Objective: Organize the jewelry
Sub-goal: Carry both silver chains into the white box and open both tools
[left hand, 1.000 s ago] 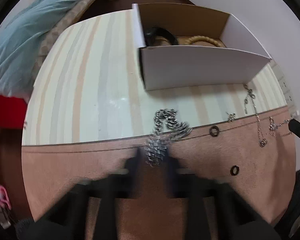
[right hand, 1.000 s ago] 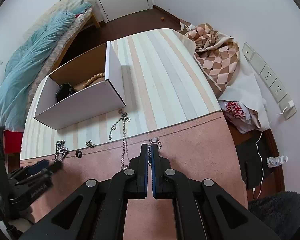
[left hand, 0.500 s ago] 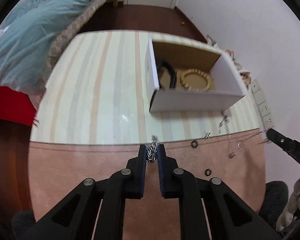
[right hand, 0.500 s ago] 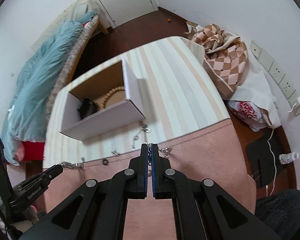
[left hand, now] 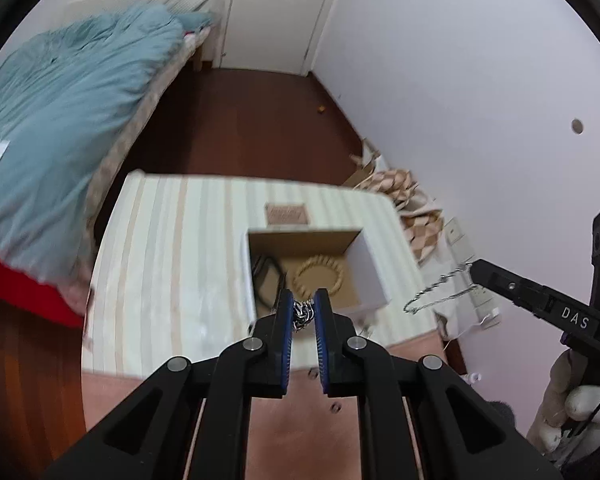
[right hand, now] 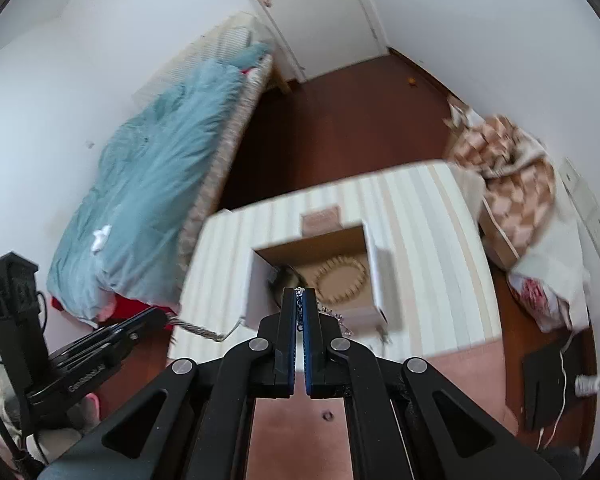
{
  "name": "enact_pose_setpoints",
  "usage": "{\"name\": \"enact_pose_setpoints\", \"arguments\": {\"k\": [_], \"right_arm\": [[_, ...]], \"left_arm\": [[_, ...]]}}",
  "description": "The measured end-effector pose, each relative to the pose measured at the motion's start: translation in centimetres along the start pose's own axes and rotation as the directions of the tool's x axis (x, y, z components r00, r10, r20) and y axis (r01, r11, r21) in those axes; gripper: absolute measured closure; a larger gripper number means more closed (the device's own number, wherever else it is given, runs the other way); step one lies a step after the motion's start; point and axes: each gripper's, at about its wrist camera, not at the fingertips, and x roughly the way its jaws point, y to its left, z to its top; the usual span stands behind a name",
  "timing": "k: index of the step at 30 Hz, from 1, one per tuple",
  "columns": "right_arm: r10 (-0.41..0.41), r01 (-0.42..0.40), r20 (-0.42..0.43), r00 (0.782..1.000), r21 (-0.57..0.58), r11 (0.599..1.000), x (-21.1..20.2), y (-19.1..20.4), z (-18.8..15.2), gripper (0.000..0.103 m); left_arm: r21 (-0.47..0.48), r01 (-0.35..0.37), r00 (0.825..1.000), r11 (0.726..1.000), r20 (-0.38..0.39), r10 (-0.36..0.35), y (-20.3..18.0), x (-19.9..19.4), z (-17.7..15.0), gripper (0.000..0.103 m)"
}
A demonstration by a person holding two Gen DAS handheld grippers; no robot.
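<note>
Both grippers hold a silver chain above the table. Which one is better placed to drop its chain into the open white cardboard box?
Probably left. The left gripper sits nearly over the white cardboard box with its chunky silver chain bunched short; the right gripper is off beside the box, its thin chain dangling long.

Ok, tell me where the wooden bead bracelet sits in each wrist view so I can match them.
Left wrist view: wooden bead bracelet lies in the box, just above the fingertips, right of centre.
Right wrist view: the bracelet lies in the box, up and right of the fingertips.
Shared landmark: the white cardboard box on the striped table.
</note>
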Motion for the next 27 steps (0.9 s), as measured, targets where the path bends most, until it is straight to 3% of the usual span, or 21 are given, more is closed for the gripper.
{"name": "enact_pose_setpoints", "arguments": {"k": [5,11,15,18,23,24,26,27], "right_arm": [[0.015,-0.015,-0.029,0.999,-0.014,1.000,2.1,0.7,3.7,0.100],[-0.038,0.036,-0.137,0.990,-0.018,0.999,7.9,-0.4,6.2,0.100],[-0.077,0.075,-0.193,0.978,-0.020,0.997,11.3,-1.9,6.7,0.100],[-0.111,0.104,-0.218,0.970,-0.044,0.994,13.4,-2.5,7.0,0.100],[-0.117,0.106,-0.311,0.943,-0.052,0.993,16.4,-3.3,7.1,0.099],[-0.123,0.114,-0.337,0.934,-0.047,0.992,16.8,-3.5,7.0,0.099],[-0.129,0.119,-0.362,0.923,-0.050,0.992,17.3,-3.8,6.8,0.098],[-0.142,0.130,-0.370,0.918,-0.058,0.990,17.3,-3.8,6.7,0.089]], "left_arm": [[0.003,0.022,1.000,1.000,-0.009,-0.022,-0.2,2.1,3.5,0.095],[-0.045,0.046,0.993,0.998,-0.103,-0.051,1.2,7.4,5.5,0.095],[-0.053,0.059,0.978,0.997,-0.195,-0.068,1.8,11.6,5.9,0.095],[-0.048,0.036,0.965,0.998,-0.258,-0.047,1.8,14.2,5.8,0.094],[-0.055,-0.029,0.956,0.998,-0.294,0.012,2.0,16.0,6.8,0.091],[-0.051,-0.044,0.957,0.998,-0.290,0.028,2.1,16.1,7.0,0.084],[-0.039,-0.083,0.960,0.996,-0.270,0.070,2.4,15.7,7.3,0.053],[-0.041,-0.097,0.965,0.994,-0.250,0.084,2.6,15.3,7.4,0.029]]}}
